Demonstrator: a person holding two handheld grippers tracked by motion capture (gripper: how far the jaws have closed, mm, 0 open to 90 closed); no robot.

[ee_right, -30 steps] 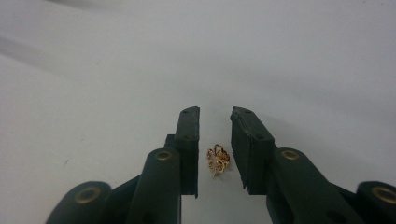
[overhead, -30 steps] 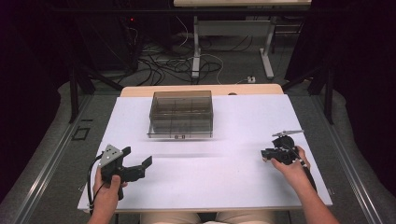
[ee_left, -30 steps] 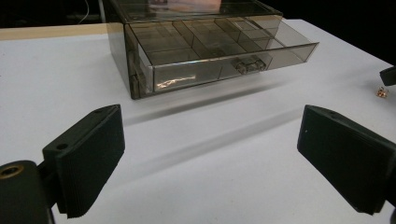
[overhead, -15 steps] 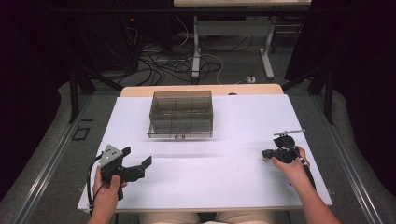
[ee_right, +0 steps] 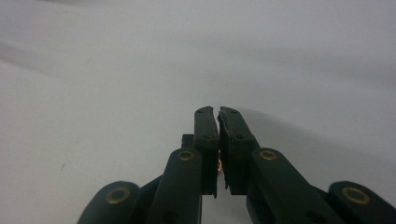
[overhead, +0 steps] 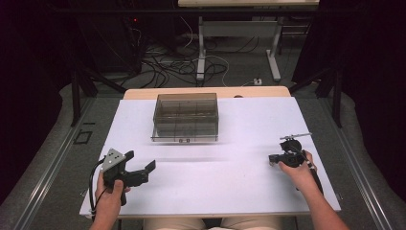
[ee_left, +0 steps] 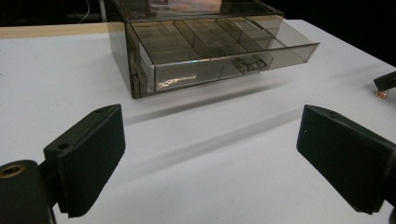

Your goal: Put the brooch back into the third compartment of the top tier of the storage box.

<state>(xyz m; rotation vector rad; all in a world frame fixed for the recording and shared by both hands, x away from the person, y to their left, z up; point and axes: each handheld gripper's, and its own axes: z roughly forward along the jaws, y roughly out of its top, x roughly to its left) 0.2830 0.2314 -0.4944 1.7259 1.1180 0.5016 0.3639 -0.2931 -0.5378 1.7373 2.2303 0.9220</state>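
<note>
A smoky clear compartment box (overhead: 186, 117) sits at the back middle of the white table (overhead: 230, 187); in the left gripper view the box (ee_left: 210, 46) shows its dividers and a front latch. My left gripper (overhead: 141, 160) rests at the front left, its jaws wide open with nothing between them (ee_left: 210, 121). At the front right, my right gripper (overhead: 272, 158) points left, low on the table. Its jaws have just been closing and now stand nearly together (ee_right: 217, 112), with a small brass piece (ee_right: 218, 161) glinting between the pads. The left gripper view shows that brass piece (ee_left: 381, 94) under the right gripper's tip (ee_left: 386, 81).
The white tabletop stretches bare between the two grippers and in front of the box. Behind the table are a floor with loose cables (overhead: 172, 67) and the legs of another table (overhead: 275, 52). Dark drapes flank both sides.
The right gripper's jaws have drawn together. Both hands have stayed almost where they were, and the box has not moved.
</note>
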